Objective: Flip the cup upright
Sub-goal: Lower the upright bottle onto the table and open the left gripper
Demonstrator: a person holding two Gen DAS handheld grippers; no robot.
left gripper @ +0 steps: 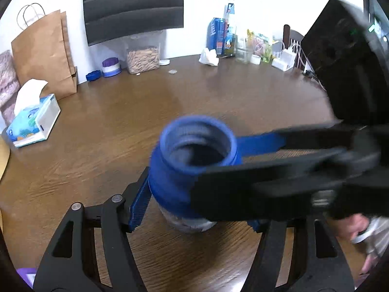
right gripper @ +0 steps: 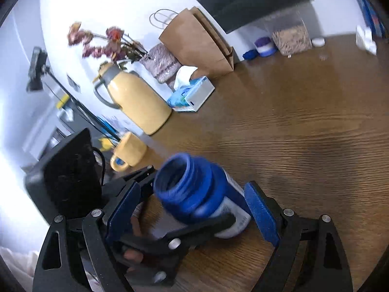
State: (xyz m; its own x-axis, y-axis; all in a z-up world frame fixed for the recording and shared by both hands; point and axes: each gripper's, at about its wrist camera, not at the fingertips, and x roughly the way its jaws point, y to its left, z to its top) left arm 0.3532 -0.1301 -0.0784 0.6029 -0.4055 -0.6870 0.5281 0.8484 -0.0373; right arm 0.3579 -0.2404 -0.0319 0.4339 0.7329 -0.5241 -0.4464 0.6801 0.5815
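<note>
The blue cup (left gripper: 170,182) stands upright on the wooden table (left gripper: 121,121), its open mouth facing up and a pale label band at its base. My left gripper (left gripper: 194,182) is shut on its body; the left pad (left gripper: 139,202) presses the side and the other pad is mostly hidden. My right gripper (left gripper: 218,168) reaches in from the right and straddles the neck. In the right wrist view the cup (right gripper: 194,194) sits between the right gripper's (right gripper: 194,187) blue pads (right gripper: 262,214), with a gap on the left side, so that gripper is open. Both views are blurred.
A tissue box (left gripper: 34,121), paper bag (left gripper: 43,53), snack jar (left gripper: 143,58) and small pots line the back left. Cartons and chargers (left gripper: 282,60) stand at the back right. A yellow flask (right gripper: 136,99) and yellow mug (right gripper: 128,150) stand at the table's left edge.
</note>
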